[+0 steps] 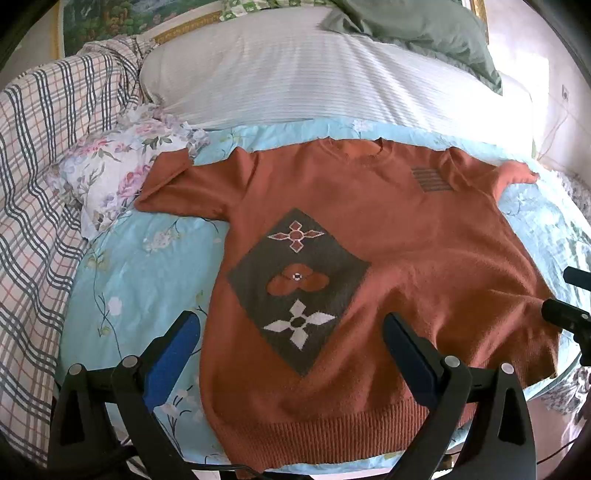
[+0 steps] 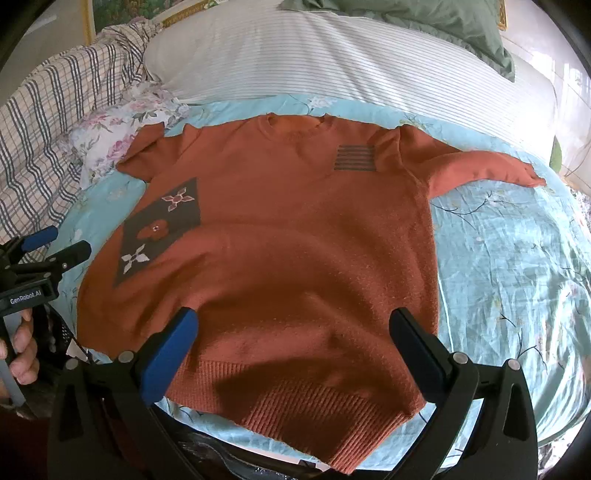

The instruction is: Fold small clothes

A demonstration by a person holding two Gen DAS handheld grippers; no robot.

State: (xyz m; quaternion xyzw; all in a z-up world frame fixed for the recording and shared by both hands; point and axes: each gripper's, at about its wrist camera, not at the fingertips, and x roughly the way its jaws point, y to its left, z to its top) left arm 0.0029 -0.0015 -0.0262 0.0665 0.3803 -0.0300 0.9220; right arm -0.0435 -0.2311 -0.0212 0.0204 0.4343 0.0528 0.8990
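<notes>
A small rust-orange knit sweater (image 1: 369,229) lies flat and face up on a light blue floral sheet (image 1: 140,266), neck away from me, ribbed hem nearest. It has a grey diamond patch with flower motifs and a striped chest patch. It also shows in the right wrist view (image 2: 295,229), with one sleeve (image 2: 480,166) stretched out to the right. My left gripper (image 1: 291,325) is open, above the hem's left part. My right gripper (image 2: 293,321) is open, above the hem's right part. Neither holds anything.
A white striped pillow (image 1: 295,74) and a green cover (image 1: 424,29) lie beyond the sweater. A plaid blanket (image 1: 37,166) and a floral cloth (image 1: 118,166) are heaped at the left. The bed edge runs just below the hem.
</notes>
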